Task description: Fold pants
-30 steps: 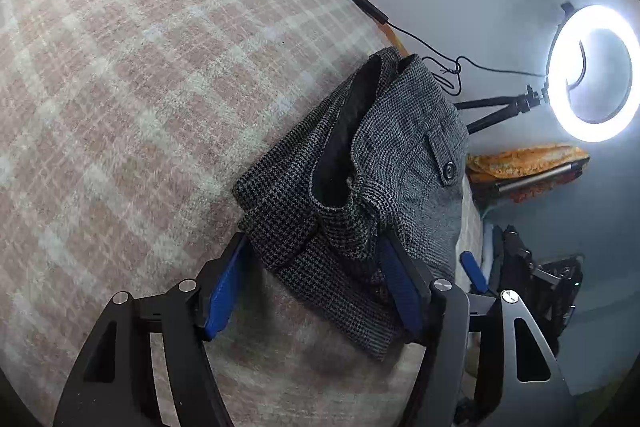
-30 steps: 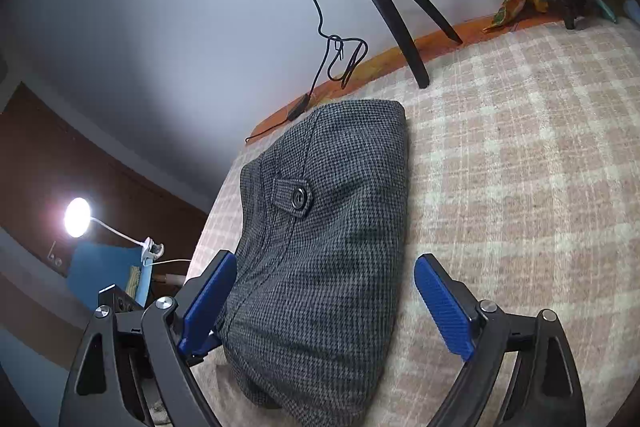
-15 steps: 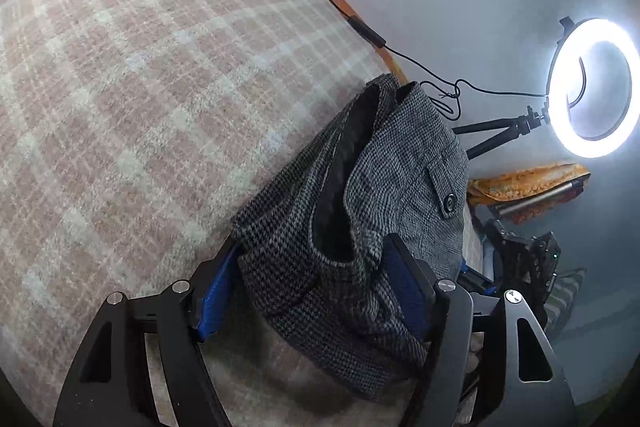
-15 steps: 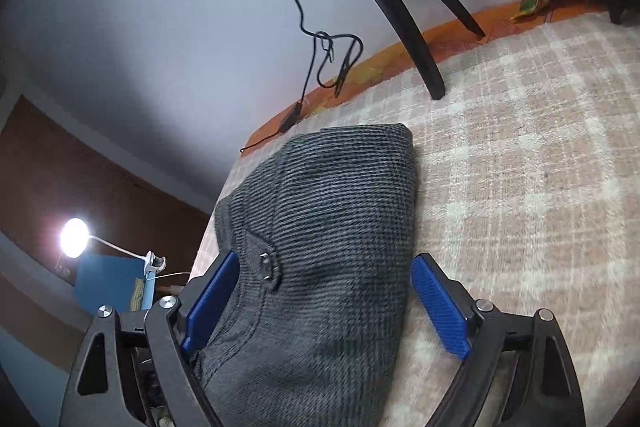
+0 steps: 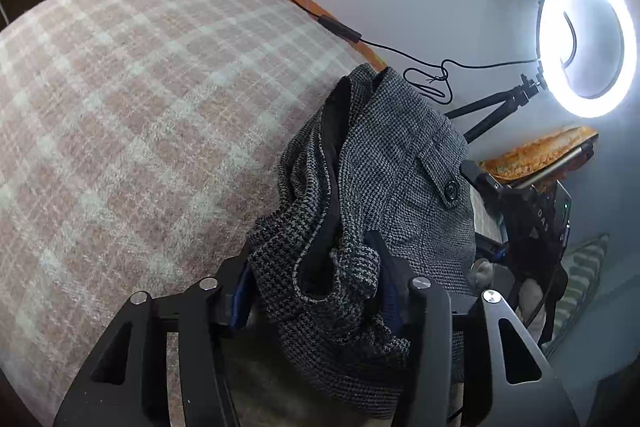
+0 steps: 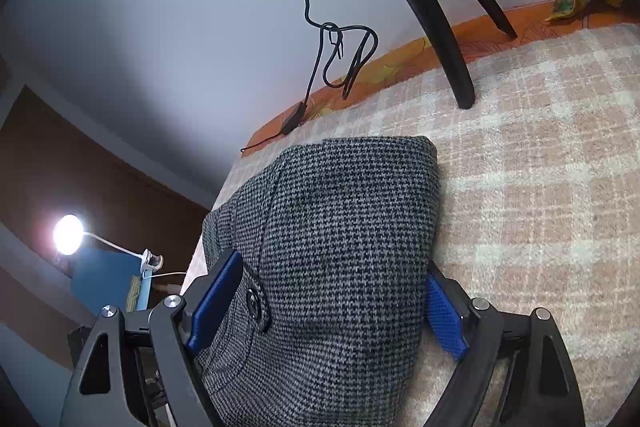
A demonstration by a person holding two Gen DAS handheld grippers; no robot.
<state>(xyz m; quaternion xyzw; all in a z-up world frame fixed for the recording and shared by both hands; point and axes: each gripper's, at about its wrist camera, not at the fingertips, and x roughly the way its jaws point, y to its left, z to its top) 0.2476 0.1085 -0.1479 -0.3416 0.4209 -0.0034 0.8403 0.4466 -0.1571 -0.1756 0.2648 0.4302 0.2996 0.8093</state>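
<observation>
The grey houndstooth pants [image 5: 384, 163] lie folded into a thick bundle on the pink plaid blanket [image 5: 140, 107]; they also fill the right wrist view [image 6: 340, 227]. My left gripper [image 5: 316, 291] has closed in on the bunched waistband end, its blue pads pressing the cloth from both sides. My right gripper [image 6: 324, 303] straddles the opposite end of the bundle, near the buttoned pocket flap [image 6: 256, 303], jaws wide with the fabric between the blue pads [image 6: 444, 311]. The right gripper's body shows beyond the pants in the left wrist view [image 5: 528, 223].
A lit ring light [image 5: 586, 43] on a black tripod [image 6: 432, 11] stands at the blanket's far edge, its cable [image 6: 340, 59] dangling by the wall. An orange sheet edge [image 6: 400, 67] borders the blanket. A desk lamp [image 6: 68, 233] glows off the bed.
Both grippers moved forward onto the bundle. The left jaws narrowed and pinched the waistband end, bunching it. The right jaws now straddle the pants' other end.
</observation>
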